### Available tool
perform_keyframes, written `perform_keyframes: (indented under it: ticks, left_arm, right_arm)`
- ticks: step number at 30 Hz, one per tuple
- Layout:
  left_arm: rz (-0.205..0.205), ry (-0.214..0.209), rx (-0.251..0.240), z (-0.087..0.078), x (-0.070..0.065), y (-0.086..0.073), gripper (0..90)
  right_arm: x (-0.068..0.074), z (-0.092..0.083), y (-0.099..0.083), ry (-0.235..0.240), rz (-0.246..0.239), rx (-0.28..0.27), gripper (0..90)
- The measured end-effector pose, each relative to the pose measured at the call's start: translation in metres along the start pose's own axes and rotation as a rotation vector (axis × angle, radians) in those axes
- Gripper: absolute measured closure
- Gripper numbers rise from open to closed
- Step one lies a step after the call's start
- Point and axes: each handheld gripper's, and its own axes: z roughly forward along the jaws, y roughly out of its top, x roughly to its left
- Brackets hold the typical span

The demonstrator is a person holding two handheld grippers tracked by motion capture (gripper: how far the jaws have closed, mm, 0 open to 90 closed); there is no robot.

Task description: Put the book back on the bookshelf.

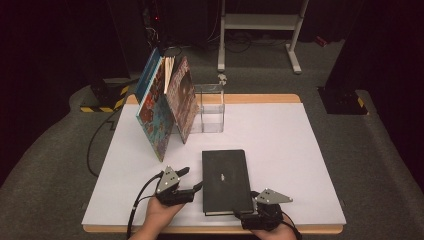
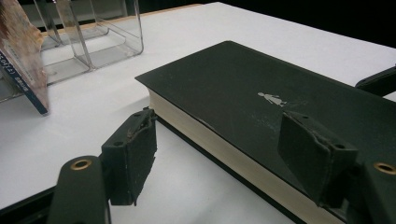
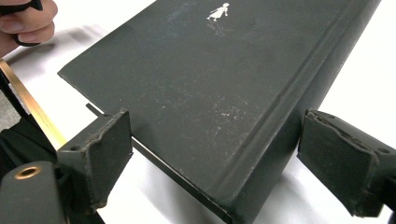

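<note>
Black book (image 1: 226, 181), flat at bench (image 1: 300, 150) near edge. Left gripper (image 1: 192, 180) and right gripper (image 1: 250, 207): jaws wide, straddling book edges, not gripping. Step: grasp pending; next, close squarely, lift.

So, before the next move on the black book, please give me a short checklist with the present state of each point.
1. Black book lies flat on the table: ok.
2. Left tongs straddle its page edge, pads not pressing: ok.
3. Right tongs open around the spine corner, not gripping: ok.
4. Standing books and clear holder are apart from the black book: ok.
5. Free slot in the holder: cannot tell.
</note>
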Motion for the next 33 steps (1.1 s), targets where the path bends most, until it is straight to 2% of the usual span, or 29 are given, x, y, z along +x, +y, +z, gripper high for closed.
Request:
perform_keyframes:
  ticks: [7, 11, 17, 26, 27, 29, 30, 33]
  left_arm:
    - [-0.016, -0.005, 0.007, 0.001, 0.0, 0.0, 28.3]
    - [-0.015, -0.006, 0.01, 0.002, 0.0, 0.001, 28.3]
    - [-0.017, -0.003, 0.01, 0.004, 0.002, 0.002, 28.4]
    - [-0.019, -0.008, 0.033, 0.012, 0.002, 0.002, 28.7]
    - [-0.027, -0.01, 0.027, 0.014, 0.002, 0.003, 28.7]
    - [-0.027, -0.006, 0.027, 0.018, 0.001, 0.004, 28.7]
    - [-0.025, -0.002, 0.03, 0.02, 0.001, 0.005, 28.7]
    - [-0.005, 0.02, 0.044, 0.03, 0.003, 0.007, 28.6]
  right_arm:
    - [0.0, 0.007, 0.004, -0.01, 0.01, -0.006, 9.0]
    - [0.003, 0.015, 0.011, -0.034, 0.023, 0.0, 9.5]
    - [0.007, 0.025, 0.019, -0.083, 0.005, -0.012, 11.2]
    - [0.001, 0.032, 0.026, -0.076, -0.011, -0.017, 11.0]
    - [0.001, 0.031, 0.026, -0.073, -0.015, -0.025, 13.1]
    - [0.0, 0.024, 0.027, -0.078, -0.021, -0.074, 20.5]
    - [-0.001, 0.018, 0.029, -0.093, -0.025, -0.1, 21.6]
    - [-0.011, 0.01, 0.039, -0.137, -0.021, -0.13, 25.4]
